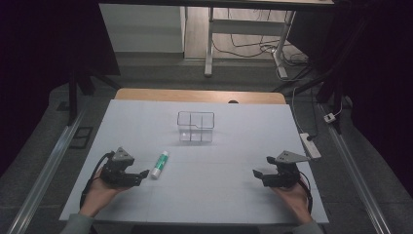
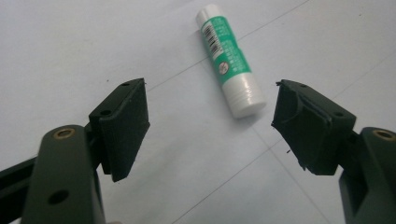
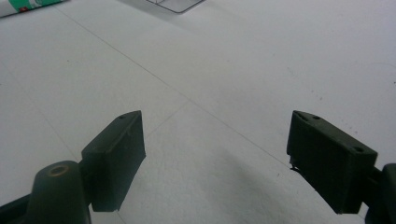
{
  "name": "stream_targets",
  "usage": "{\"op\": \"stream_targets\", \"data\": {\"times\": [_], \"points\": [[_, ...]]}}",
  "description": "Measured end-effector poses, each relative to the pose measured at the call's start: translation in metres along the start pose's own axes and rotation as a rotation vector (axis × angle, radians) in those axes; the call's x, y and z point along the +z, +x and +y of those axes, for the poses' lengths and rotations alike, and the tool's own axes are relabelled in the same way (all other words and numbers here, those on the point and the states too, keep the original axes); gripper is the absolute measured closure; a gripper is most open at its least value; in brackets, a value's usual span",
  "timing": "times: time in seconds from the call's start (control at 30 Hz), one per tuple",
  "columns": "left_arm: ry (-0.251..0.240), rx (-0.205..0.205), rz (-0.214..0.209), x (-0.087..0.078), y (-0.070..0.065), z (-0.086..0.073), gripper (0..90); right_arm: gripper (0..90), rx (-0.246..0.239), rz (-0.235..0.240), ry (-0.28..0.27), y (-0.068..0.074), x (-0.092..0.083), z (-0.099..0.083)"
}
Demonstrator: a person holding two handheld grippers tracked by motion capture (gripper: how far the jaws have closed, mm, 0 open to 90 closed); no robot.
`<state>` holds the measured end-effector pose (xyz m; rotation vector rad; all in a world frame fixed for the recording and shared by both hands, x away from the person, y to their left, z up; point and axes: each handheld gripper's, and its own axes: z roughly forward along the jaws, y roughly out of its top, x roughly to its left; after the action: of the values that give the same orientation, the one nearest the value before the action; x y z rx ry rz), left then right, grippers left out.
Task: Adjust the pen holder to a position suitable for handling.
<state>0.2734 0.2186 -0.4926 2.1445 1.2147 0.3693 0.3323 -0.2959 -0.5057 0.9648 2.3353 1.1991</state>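
A glue stick (image 1: pixel 159 164), white with a green label, was seen lying on its side on the white table cover (image 1: pixel 219 195), just beside the left gripper (image 1: pixel 141 174) and nearer the person than the clear plastic container (image 1: pixel 196 126), which stood further up the table, well apart from both grippers. In the left gripper view the jaws were spread wide, and the glue stick (image 2: pixel 229 61) lay just ahead of them, its blunt end pointing toward the gap but nearer the right-hand jaw than the middle. The right gripper (image 1: pixel 259 174) was held low over bare cover at the other side, its jaws likewise wide apart and holding nothing; in its own view a sliver of the glue stick (image 3: pixel 23 5) and a corner of the container (image 3: pixel 175 4) were caught at the top edge.

Several risks could be judged from this position. Because the stick was round and lay flat, it could be rolled away if one jaw were brought against it before the other. Because it sat off-centre and at an angle to the jaws, a closing grip could catch only the end, and the smooth plastic tube could be squeezed out forward. A grasp taken too low could drag the pads on the cover. If it were meant for the container, the thin clear walls could be misjudged and knocked.
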Motion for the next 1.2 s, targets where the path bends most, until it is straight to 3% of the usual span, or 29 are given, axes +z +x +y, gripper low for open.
{"op": "stream_targets", "data": {"times": [0.27, 0.67, 0.87, 1.2], "points": [[0.024, 0.044, 0.006, 0.002, -0.010, 0.016, 27.4, 18.9, 0.000, 0.003, 0.000, 0.000, 0.001, 0.000], [0.046, 0.035, -0.023, 0.009, -0.019, 0.034, 26.7, 19.0, -0.002, 0.010, -0.001, 0.001, 0.000, 0.000], [0.074, 0.016, -0.012, 0.020, -0.021, 0.037, 26.2, 19.1, -0.001, 0.015, -0.005, 0.001, 0.000, 0.000], [0.125, 0.021, 0.017, 0.033, -0.022, 0.043, 25.0, 19.1, -0.004, 0.016, -0.004, 0.002, -0.001, 0.000]]}}
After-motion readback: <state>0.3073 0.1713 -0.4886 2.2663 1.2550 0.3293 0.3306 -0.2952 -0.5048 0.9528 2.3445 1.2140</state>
